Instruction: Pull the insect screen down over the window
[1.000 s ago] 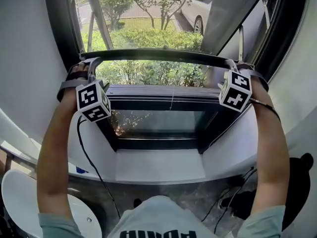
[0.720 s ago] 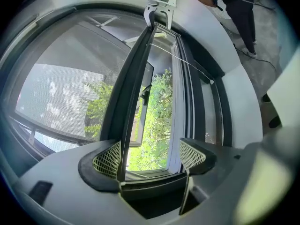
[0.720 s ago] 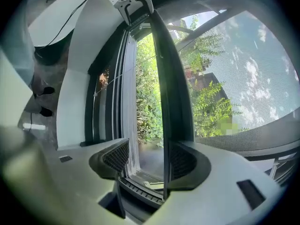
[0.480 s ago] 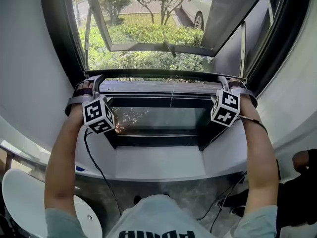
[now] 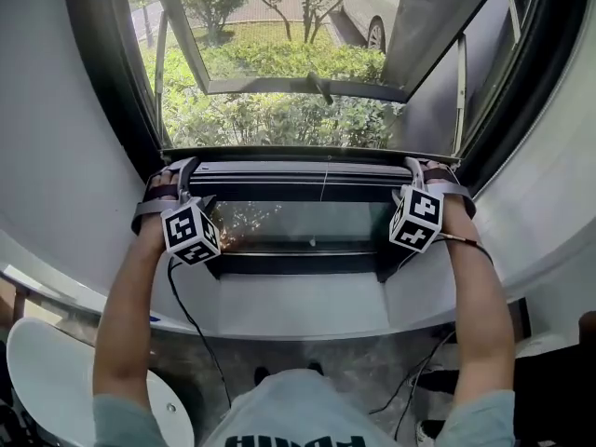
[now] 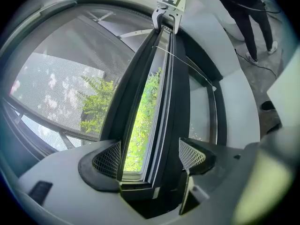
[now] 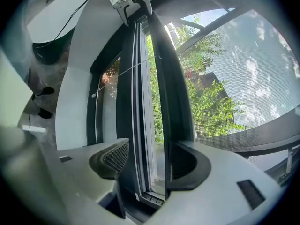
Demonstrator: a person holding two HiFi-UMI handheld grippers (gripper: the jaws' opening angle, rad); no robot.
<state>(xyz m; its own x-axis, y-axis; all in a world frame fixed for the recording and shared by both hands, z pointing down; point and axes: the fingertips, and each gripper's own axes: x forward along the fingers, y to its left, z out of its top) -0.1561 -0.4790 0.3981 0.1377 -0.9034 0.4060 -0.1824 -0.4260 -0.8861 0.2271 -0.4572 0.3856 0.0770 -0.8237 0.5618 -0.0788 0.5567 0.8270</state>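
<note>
The insect screen's black bottom bar [image 5: 298, 154] runs across the window just above the lower window frame [image 5: 298, 180]. The mesh [image 6: 51, 78] is stretched above it and greenery shows through. My left gripper [image 5: 179, 186] is shut on the bar's left end and my right gripper [image 5: 416, 180] on its right end. In the left gripper view the bar [image 6: 140, 102] passes between the jaws of the left gripper [image 6: 150, 156], and a thin green gap shows beside it. In the right gripper view the bar [image 7: 164, 88] lies likewise between the jaws of the right gripper [image 7: 147, 161].
Beyond the mesh an outer sash [image 5: 279, 87] is tilted open. A white sill [image 5: 298, 310] lies below the frame. A black cable [image 5: 191, 319] hangs from the left gripper. A white round seat [image 5: 37, 380] stands at lower left. A person's dark-trousered legs [image 6: 248, 22] stand on the floor.
Both grippers have come down with the bar, from the middle of the opening to just above the lower frame. More mesh now covers the window.
</note>
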